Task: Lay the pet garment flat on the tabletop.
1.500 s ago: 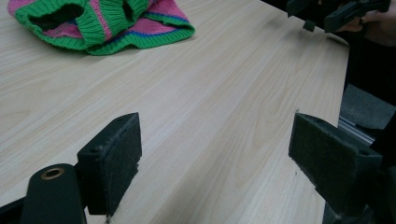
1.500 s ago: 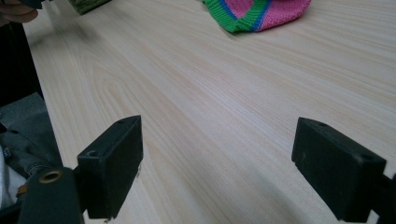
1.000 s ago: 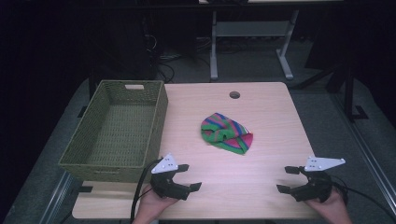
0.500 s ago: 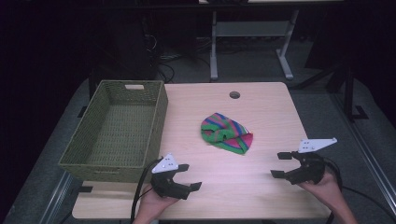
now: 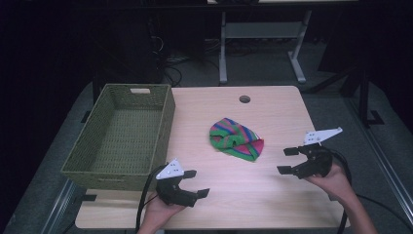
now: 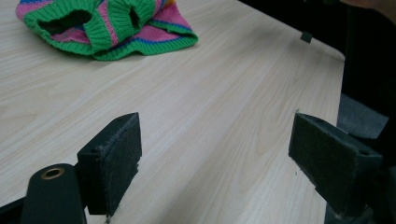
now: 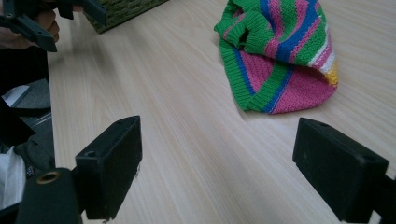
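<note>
We noted a crumpled striped knit garment [image 5: 237,144] ahead of the right hand-held gripper [image 5: 288,161], jaws wide, empty; left hand-held gripper [image 5: 196,183] likewise, low over the wood-grain table [image 5: 272,112].

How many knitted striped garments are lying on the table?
1. The striped knit garment lies bunched on the table, right of the woven basket, apart from both open grippers. Nothing appears hidden inside the basket.

Overhead view, gripper views (table-level)
</note>
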Demonstrator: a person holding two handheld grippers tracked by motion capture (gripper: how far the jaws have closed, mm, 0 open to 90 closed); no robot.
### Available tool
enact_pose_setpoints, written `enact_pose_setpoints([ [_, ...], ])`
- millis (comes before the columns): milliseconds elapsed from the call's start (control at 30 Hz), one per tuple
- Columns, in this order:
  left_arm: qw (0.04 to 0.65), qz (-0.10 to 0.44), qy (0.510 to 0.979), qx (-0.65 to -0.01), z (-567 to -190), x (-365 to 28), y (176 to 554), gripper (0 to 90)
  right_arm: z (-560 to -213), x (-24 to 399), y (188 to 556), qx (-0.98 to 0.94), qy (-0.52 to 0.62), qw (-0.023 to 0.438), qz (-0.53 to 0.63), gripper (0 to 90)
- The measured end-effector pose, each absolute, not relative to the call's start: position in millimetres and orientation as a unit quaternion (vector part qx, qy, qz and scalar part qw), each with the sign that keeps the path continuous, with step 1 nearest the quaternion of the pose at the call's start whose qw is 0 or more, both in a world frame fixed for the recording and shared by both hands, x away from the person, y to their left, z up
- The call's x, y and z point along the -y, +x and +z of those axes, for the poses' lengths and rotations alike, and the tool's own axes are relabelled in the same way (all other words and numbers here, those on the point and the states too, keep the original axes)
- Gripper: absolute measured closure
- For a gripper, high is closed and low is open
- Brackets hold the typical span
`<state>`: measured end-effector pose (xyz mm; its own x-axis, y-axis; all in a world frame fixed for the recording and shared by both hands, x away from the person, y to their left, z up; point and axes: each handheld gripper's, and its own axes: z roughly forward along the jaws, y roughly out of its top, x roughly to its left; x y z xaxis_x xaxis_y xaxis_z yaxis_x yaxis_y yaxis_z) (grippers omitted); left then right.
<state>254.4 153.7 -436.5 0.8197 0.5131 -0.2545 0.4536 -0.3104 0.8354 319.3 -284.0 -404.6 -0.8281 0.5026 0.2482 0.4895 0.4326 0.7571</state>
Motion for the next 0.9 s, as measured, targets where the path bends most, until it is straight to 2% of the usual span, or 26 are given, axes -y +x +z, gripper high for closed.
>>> enact_pose_setpoints([
  [900, 0.499, 0.037, 0.816, -0.291, -434.7, -154.9, 255.5, 16.8, -379.4, 243.8, 382.7, -0.872, 0.275, -0.016, 0.404, 15.4],
])
